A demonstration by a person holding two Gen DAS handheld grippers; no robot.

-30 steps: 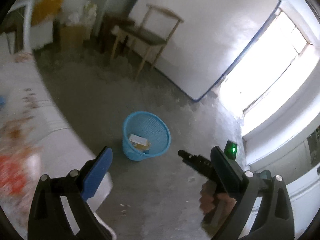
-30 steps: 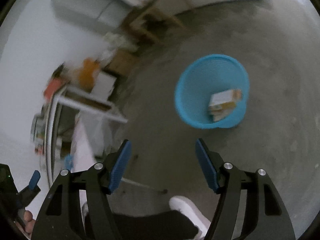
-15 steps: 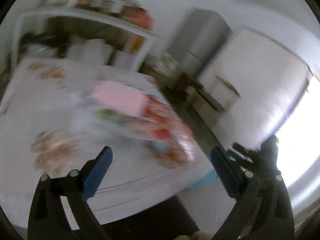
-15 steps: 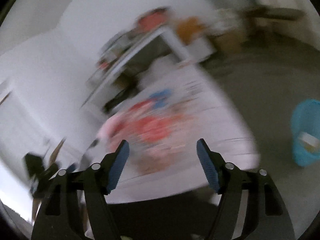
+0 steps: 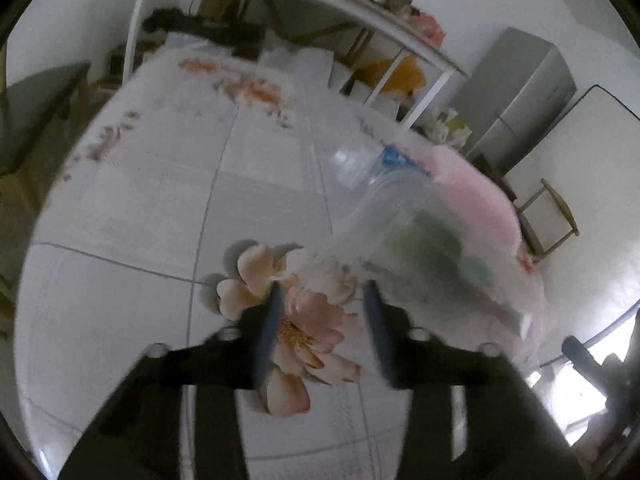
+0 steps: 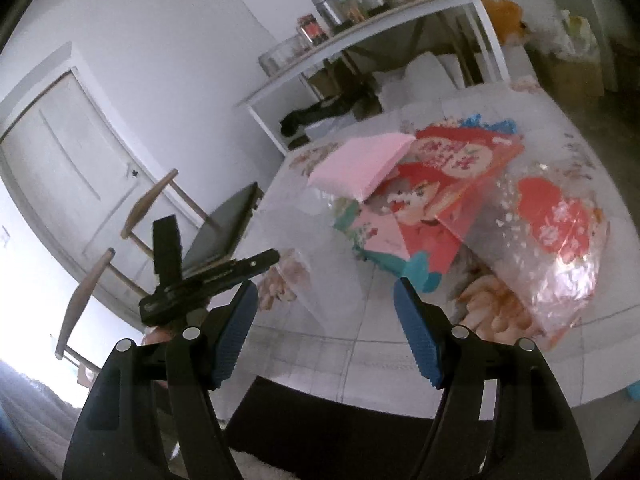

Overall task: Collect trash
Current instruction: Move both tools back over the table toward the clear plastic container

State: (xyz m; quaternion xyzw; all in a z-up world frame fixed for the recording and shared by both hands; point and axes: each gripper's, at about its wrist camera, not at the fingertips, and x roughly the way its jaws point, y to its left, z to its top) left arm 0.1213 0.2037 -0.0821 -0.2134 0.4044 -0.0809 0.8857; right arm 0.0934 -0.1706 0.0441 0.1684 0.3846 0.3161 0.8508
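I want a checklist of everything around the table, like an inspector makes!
Surface: flowered tablecloth on the table.
Job's things: clear plastic bag reaching between the left tongs; pink pad on red wrappers.
Clutter: jars and a metal tin on the white shelf.
Grippers: left tongs have just been closing, grip unclear; right tongs open, empty.
Cables: nothing seen.
Surroundings: white door, wooden chair.
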